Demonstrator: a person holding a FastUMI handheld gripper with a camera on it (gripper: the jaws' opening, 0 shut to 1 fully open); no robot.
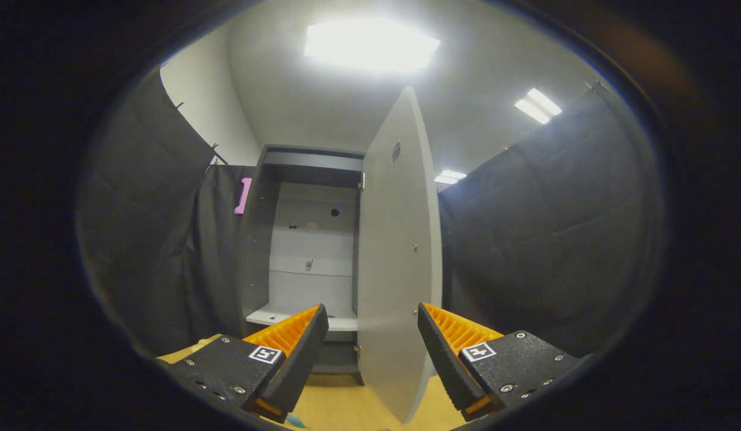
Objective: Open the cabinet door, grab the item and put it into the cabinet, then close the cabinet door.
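Gripper: the gripper [373,323] sits spread wide, fingers well apart, clamping nothing at all.

Fingers: one finger [292,341] points at the cabinet's inside, the other finger [451,347] sits on the far side of the door's edge, and neither touches the door.

Door: the door [397,251] stands swung out, edge-on to the camera, its lower edge dropping right into the gap between the two fingers, just ahead of them.

Door details: a small dark oval mark shows high on the door, and a tiny fitting sits on its face about halfway down.

Cabinet: the cabinet [313,239] is open beyond the fingers, just beside the door on its hinge side, pale back panels and darker side walls in plain sight.

Shelf: a pale shelf [340,322] runs across the cabinet low down, right behind the tip of the nearer finger; it looks bare.

Item: whatever is to go into the cabinet cannot be picked out; a sliver of something bluish peeks from under the finger on the cabinet's side, too small to tell.

Pink thing: a pink object [243,196] hangs just beside the cabinet's outer wall, high up, away from the door.

Table: a yellowish table [346,407] lies under the fingers and runs up to the cabinet's foot.

Ceiling: bright light panels [370,45] glare above the cabinet.
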